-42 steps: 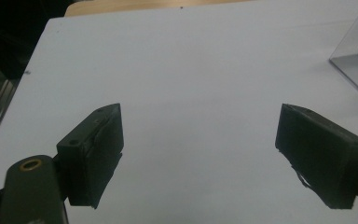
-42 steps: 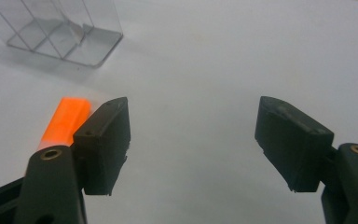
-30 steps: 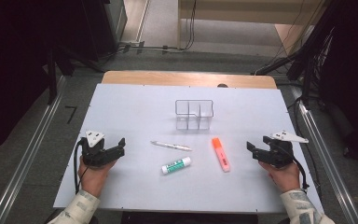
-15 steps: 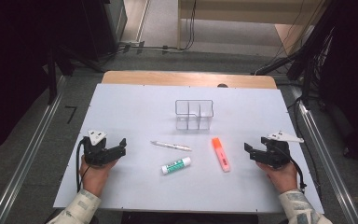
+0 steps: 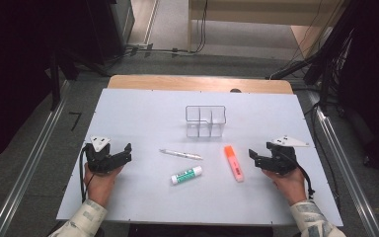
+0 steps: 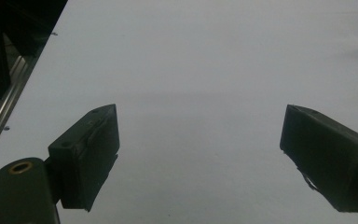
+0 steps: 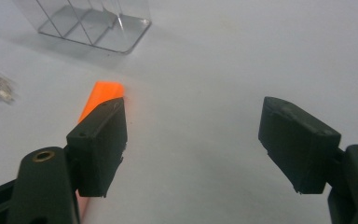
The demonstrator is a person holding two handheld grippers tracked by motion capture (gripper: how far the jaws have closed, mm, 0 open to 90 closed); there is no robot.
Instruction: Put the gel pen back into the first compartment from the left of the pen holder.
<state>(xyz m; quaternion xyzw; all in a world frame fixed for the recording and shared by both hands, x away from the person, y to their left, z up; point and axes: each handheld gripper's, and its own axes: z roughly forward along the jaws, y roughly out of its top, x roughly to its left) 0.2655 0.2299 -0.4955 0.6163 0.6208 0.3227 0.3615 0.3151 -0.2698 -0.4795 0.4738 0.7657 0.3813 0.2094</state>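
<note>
Tabletop (image 5: pixel 143 113): highlighter (image 5: pixel 233 163) beside right tongs (image 5: pixel 254 157)

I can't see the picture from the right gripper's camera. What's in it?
Two black jaws of the right gripper stand wide open with nothing between them, low over a white table. An orange highlighter lies partly behind the left jaw in that view. Farther back sits a clear plastic organizer with dividers.
</note>
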